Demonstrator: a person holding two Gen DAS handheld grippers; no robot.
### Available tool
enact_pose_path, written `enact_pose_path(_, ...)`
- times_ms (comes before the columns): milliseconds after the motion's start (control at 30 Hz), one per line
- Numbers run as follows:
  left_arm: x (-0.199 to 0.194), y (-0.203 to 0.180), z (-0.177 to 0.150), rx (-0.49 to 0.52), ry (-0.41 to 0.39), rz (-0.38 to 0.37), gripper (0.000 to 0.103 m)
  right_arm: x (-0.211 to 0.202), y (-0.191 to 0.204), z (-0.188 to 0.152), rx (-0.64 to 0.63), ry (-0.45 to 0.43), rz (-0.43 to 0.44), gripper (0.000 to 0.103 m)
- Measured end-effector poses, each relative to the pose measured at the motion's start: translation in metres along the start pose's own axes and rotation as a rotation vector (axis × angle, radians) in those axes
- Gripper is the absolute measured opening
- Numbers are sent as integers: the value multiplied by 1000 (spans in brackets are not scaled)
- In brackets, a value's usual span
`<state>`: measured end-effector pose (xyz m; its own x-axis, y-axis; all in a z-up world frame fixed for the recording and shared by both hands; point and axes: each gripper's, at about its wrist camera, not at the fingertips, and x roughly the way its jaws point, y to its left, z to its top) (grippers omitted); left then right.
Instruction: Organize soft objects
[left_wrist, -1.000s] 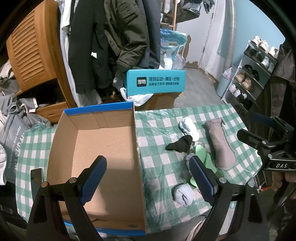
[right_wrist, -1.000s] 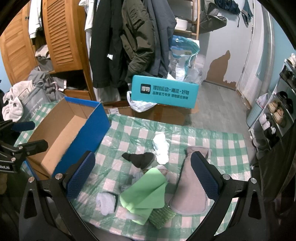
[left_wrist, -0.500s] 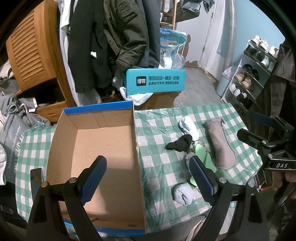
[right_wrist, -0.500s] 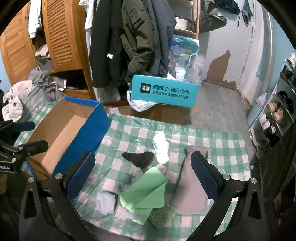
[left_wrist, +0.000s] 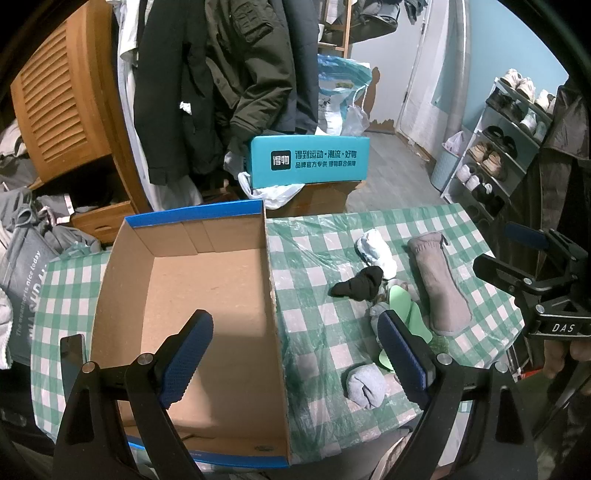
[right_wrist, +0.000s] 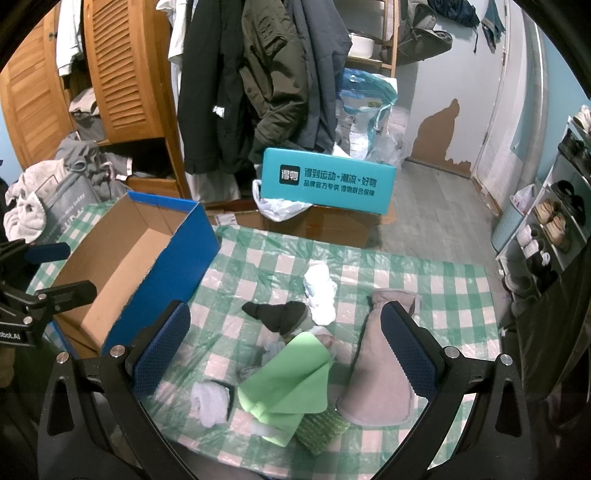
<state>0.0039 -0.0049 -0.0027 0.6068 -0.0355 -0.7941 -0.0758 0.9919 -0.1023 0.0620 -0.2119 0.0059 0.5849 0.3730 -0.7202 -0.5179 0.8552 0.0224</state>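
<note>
Soft items lie loose on the green-checked tablecloth (right_wrist: 424, 273), all to the right of the open cardboard box (left_wrist: 192, 295), which serves as reference here. Nearest the box on that side is a black sock (right_wrist: 280, 314), bunched, with a white rolled sock (right_wrist: 319, 288) touching its far end. Further right of the box lies a grey-brown mitten-shaped piece (left_wrist: 439, 288), flat, its cuff pointing away from the cameras. Between the black sock and that piece, toward the near table edge, a light green cloth (right_wrist: 291, 384) is folded over a heap of small pale items; a darker green textured pad (right_wrist: 325, 424) shows under its near corner. A pale grey rolled sock (left_wrist: 364, 380) sits nearest the front edge, just beside the green cloth and apart from the box wall.

The box is blue outside, bare brown inside, and nothing is seen in it.

Left gripper (left_wrist: 291, 354): jaws spread wide, nothing between them; it hangs above the box's right wall, one finger over the box interior, the other over the cloth heap. Right gripper (right_wrist: 284, 350): jaws spread wide, empty, held above the soft items right of the box, touching none.

Behind the box, off the table, a teal carton (right_wrist: 328, 181) with printed lettering rests on a brown carton. Dark coats (right_wrist: 258, 81) hang above it. A louvred wooden cabinet (right_wrist: 118, 70) stands behind and left of the box; a shoe rack (left_wrist: 495, 147) stands far to the right.
</note>
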Motion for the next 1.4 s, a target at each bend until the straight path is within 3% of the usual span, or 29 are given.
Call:
enact_pose_path(333,3,1,-5,7,10,6,92,3,-6,-6,5,6,-7,101)
enact_pose_path(800,39,-28,-8,48,123,1,92,21,-54,-24,90,79,-78,101)
enact_pose_path(1400,92,-61,-8,100,247,6,92,84,-120,-51,248,264,-139,101)
